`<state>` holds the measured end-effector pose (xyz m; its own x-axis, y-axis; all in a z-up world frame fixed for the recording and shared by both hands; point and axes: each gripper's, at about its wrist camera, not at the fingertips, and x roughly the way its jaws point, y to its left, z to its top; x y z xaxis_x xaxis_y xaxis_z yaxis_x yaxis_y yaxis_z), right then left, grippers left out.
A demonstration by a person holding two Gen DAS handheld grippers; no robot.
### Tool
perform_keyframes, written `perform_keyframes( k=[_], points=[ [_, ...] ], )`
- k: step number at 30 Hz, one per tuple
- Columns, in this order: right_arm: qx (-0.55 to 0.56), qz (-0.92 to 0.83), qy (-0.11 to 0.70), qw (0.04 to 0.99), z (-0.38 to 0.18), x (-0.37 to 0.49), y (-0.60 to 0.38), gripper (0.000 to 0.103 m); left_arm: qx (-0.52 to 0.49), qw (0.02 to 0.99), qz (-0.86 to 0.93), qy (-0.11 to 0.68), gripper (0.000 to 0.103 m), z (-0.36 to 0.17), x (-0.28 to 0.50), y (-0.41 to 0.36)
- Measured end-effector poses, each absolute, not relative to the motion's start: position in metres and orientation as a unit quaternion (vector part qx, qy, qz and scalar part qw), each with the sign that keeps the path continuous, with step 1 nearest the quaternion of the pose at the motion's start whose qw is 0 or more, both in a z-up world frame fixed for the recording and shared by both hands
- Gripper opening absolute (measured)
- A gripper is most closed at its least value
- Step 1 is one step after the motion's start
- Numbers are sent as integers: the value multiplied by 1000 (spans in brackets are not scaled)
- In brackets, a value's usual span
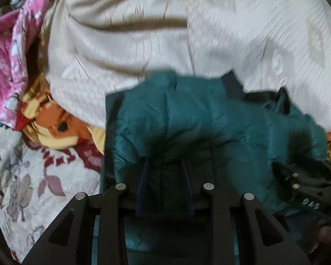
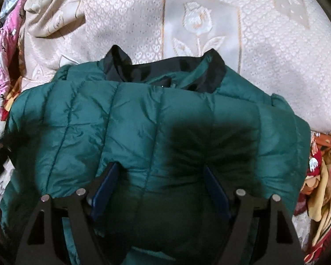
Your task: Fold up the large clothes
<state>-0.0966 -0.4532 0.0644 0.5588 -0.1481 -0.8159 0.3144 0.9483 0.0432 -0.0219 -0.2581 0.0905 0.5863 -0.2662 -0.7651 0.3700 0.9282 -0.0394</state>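
The jacket (image 2: 143, 132), a green quilted garment with a black collar (image 2: 165, 70), lies bunched on a cream bedspread (image 2: 209, 22). In the right wrist view it fills the centre and lower frame, collar toward the top. In the left wrist view it occupies the lower centre and right.

Gripper state:
- Left gripper (image 1: 165, 167): jaws part-spread, with a narrow gap. Jacket fabric lies beneath and between them, but no pinch is visible; the pads do not appear to press on the cloth.
- Right gripper (image 2: 161, 174): jaws spread wide, straddling a puffed panel of the jacket. Nothing is clamped.

Step in hand, as judged: taking hold of the jacket to flatten it or make a fold.

Procedure:
1. Choose a seam or hem edge, not the middle of a padded panel; quilted fill is bulky and slippery and may squeeze out of the pads.
2. Lower each gripper until one pad passes under the edge, then close.
3. Grip two well-separated points so the fabric stays taut when lifted.
4. Keep clear of the pink cloth (image 2: 4, 50) at the upper left and the patterned blanket (image 2: 324, 176) at the right edge.

Limits of view:
- The left wrist view is motion-blurred; fabric detail is unreliable.
- Sleeves and lower hem are not identifiable; the jacket's near edge is hidden behind the gripper frames.
- A dark object (image 1: 311, 181) at the lower right of the left view is probably the other gripper, but blurred.
- The fingertips (image 2: 108, 176) are partly sunk in the padding.
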Motion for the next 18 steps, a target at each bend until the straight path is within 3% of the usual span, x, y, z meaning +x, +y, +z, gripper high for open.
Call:
perform_keyframes(
  k=[5, 12, 18],
  points=[
    [93, -127, 462, 873, 63, -90, -456, 82, 59, 885, -175, 428, 30, 80, -16, -261],
    [102, -125, 425, 891, 112, -144, -473, 81, 68, 884, -180, 426, 30, 78, -17, -262],
    [99, -161, 468, 863, 85, -163, -503, 81, 69, 886, -176, 423, 30, 75, -17, -267]
  ],
)
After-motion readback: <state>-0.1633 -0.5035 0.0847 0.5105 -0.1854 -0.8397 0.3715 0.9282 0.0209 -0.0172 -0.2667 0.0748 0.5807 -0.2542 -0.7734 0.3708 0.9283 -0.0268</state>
